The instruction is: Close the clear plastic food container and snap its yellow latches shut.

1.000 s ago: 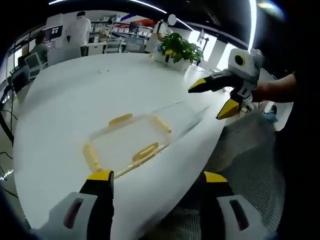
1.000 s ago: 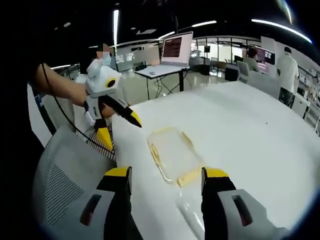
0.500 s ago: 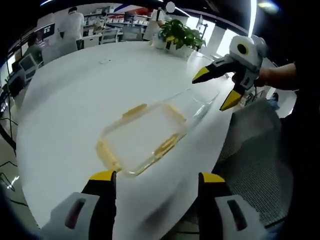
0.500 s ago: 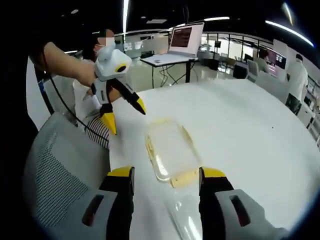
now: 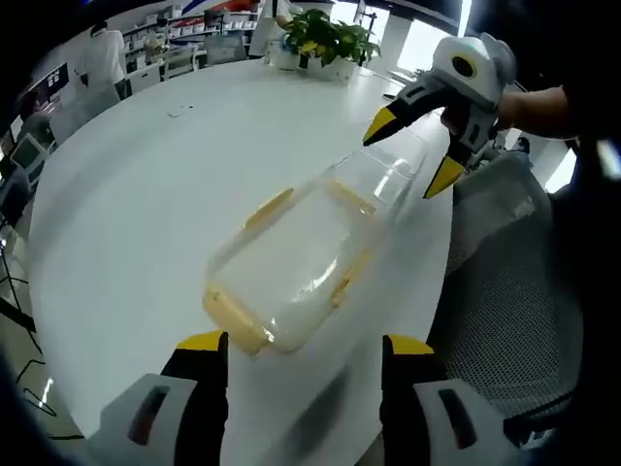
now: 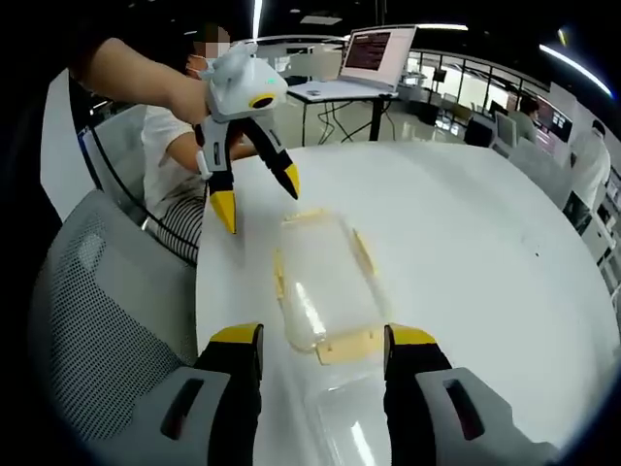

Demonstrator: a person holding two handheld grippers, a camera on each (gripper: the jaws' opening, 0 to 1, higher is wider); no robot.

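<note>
A broad white desk [image 5: 126, 194] carries a clear container [image 5: 291, 267] with yellow latches [image 5: 230, 313] near its edge, a clear lid [image 5: 383, 180] just beside it, and a potted plant [image 5: 325, 44] on the far side.

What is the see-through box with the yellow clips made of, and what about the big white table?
The clear rectangular container looks like glossy transparent plastic: the table shows through it and light glints on its walls. Its yellow latches look like opaque plastic. The round white table has a smooth, slightly shiny top, perhaps laminate; I cannot tell for sure.
</note>
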